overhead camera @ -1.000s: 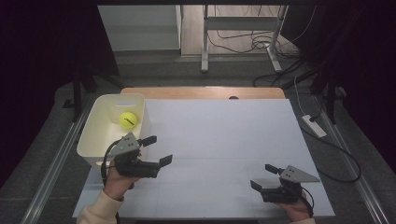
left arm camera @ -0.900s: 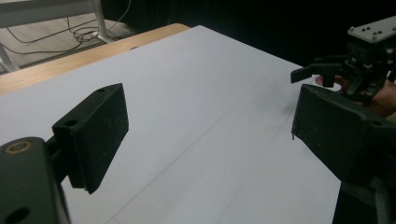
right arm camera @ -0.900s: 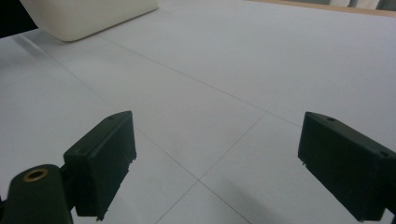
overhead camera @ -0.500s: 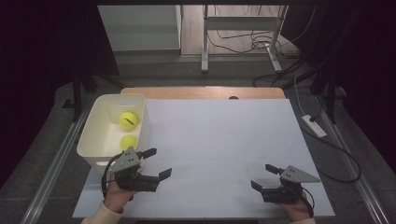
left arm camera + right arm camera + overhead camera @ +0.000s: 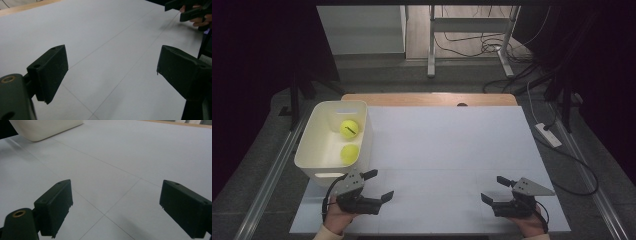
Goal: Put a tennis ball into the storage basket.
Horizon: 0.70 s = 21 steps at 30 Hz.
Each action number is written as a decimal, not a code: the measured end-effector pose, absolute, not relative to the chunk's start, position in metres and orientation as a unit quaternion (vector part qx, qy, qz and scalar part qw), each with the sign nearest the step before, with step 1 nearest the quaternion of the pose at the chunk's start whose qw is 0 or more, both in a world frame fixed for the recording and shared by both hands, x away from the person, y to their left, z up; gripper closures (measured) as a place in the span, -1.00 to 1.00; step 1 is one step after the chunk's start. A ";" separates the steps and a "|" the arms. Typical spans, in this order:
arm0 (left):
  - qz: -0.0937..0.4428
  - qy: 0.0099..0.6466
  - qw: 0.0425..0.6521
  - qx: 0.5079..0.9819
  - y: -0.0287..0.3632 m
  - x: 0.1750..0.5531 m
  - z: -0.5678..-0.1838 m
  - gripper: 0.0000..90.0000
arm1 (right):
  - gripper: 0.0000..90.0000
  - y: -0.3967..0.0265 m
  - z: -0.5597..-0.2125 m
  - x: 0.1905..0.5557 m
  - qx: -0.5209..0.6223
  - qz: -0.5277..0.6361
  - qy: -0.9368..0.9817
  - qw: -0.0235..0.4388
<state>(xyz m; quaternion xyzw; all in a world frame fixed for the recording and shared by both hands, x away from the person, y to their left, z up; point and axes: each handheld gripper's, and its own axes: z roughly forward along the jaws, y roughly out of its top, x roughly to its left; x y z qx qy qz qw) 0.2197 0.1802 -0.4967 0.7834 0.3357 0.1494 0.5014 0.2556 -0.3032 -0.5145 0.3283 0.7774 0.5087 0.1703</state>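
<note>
Wide bare room on the smooth white table [image 5: 452,150] lies ahead of both claws. The left claw [image 5: 379,186] has just been opening, nothing between its jaws; beyond it sits the rounded, probably plastic tub [image 5: 362,145] holding two fuzzy balls [image 5: 349,128]. The right claw [image 5: 495,190] gapes empty.

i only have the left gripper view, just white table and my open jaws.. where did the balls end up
Observer: Both tennis balls lie in the white bin, high view.
Operator: where's the bin from my gripper
Observer: Just beyond the left gripper, at the table's left edge.
Operator: right gripper holding anything
Observer: No, the right gripper is open and empty, low over the table's near right corner.
</note>
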 end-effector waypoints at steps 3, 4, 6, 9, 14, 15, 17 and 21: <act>0.152 0.340 0.493 0.786 0.182 0.221 -0.503 -0.77 | -0.75 -0.303 -0.515 0.255 0.328 0.509 0.777 0.171; 0.151 0.343 0.493 0.785 0.183 0.221 -0.504 -0.77 | -0.75 -0.304 -0.515 0.255 0.328 0.508 0.777 0.171; 0.146 0.347 0.495 0.783 0.185 0.222 -0.507 -0.77 | -0.75 -0.304 -0.515 0.255 0.328 0.508 0.778 0.171; 0.140 0.349 0.493 0.785 0.187 0.223 -0.513 -0.77 | -0.75 -0.303 -0.515 0.256 0.329 0.507 0.779 0.170; 0.140 0.353 0.490 0.785 0.189 0.224 -0.521 -0.78 | -0.75 -0.303 -0.516 0.255 0.329 0.506 0.779 0.170; 0.140 0.353 0.489 0.786 0.189 0.224 -0.522 -0.78 | -0.75 -0.304 -0.516 0.255 0.328 0.505 0.780 0.170; 0.140 0.353 0.488 0.786 0.189 0.224 -0.522 -0.78 | -0.75 -0.304 -0.516 0.255 0.329 0.505 0.780 0.170; 0.141 0.355 0.491 0.783 0.190 0.225 -0.521 -0.78 | -0.75 -0.304 -0.516 0.255 0.328 0.506 0.779 0.170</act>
